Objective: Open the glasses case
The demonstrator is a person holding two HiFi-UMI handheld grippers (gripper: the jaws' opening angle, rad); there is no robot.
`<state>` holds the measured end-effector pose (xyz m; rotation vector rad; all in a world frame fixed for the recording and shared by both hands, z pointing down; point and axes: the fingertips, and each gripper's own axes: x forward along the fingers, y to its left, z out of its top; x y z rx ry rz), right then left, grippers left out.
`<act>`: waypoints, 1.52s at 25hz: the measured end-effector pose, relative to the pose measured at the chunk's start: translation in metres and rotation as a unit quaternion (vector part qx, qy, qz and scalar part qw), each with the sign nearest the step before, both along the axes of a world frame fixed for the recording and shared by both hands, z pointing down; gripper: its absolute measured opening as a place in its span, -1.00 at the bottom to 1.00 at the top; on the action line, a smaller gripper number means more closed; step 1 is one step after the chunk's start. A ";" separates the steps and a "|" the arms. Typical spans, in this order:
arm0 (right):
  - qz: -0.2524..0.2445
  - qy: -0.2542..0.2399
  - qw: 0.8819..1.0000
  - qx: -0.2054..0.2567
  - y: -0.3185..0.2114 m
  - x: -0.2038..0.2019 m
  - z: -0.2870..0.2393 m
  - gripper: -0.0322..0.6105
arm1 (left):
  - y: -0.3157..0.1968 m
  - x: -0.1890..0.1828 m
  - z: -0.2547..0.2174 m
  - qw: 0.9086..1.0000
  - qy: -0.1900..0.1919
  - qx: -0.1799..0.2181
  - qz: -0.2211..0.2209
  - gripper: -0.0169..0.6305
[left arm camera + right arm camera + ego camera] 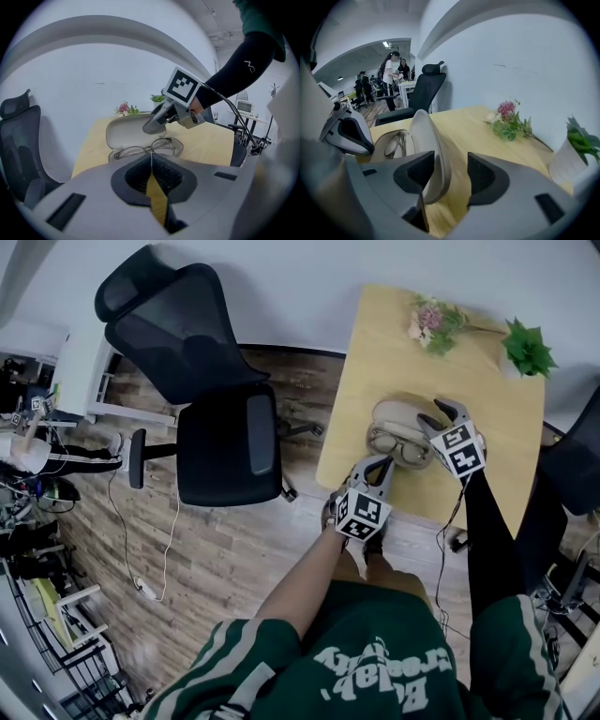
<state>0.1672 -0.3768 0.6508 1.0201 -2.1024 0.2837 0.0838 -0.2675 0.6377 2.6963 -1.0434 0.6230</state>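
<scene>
Glasses case (398, 423) lies open on the wooden table (375, 352) in front of you, toward the edge nearest you. Its lid is raised and the glasses (398, 446) rest in the base. Your head view shows both tools meeting at it: your left gripper (380, 468) at the near edge, your right gripper (442, 413) at the lid's right end.

True, but that view won't tell you how the jaws stand. Look along your right gripper view. The lid (429, 145) rises between the jaws of your right gripper (450, 173), leaning against one pad while the other pad stands clear of it. Those jaws are parted, not clamped.

Your left gripper view settles the other one. The pads of your left gripper (151, 164) are pressed together with nothing visible between them. The base with the glasses (150, 149) sits just beyond the tips. That view also gives you the right gripper (154, 123) from the front, at the lid's rim, which the right gripper's own camera cannot show.

Further out, only your head view takes in the whole setting. Flowers (429, 322) and a potted plant (527, 348) sit at the table's far end. A black office chair (216, 418) stands on the wood floor to your left.

Your right gripper view alone catches people (391, 70) standing in the room beyond that chair.
</scene>
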 end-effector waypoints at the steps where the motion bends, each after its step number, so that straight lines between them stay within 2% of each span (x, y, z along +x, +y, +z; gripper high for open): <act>1: -0.003 -0.001 1.000 0.001 0.002 -0.001 -0.001 -0.16 | -0.001 0.000 -0.001 1.000 -0.001 0.001 0.001 -0.90; 15: -0.010 -0.021 0.999 0.040 0.019 -0.007 -0.033 -0.16 | -0.009 0.002 -0.018 1.000 -0.006 0.022 -0.005 -0.90; 26: 0.003 -0.025 0.999 0.047 0.036 -0.001 -0.050 -0.16 | -0.015 -0.003 -0.030 0.999 -0.013 0.039 -0.016 -0.90; 32: 0.024 -0.053 0.997 0.059 0.047 0.000 -0.062 -0.19 | -0.021 -0.008 -0.041 0.998 -0.011 0.054 -0.027 -0.90; 38: 0.055 -0.095 0.990 0.092 0.059 0.002 -0.087 -0.20 | -0.028 -0.016 -0.067 0.996 -0.010 0.078 -0.041 -0.90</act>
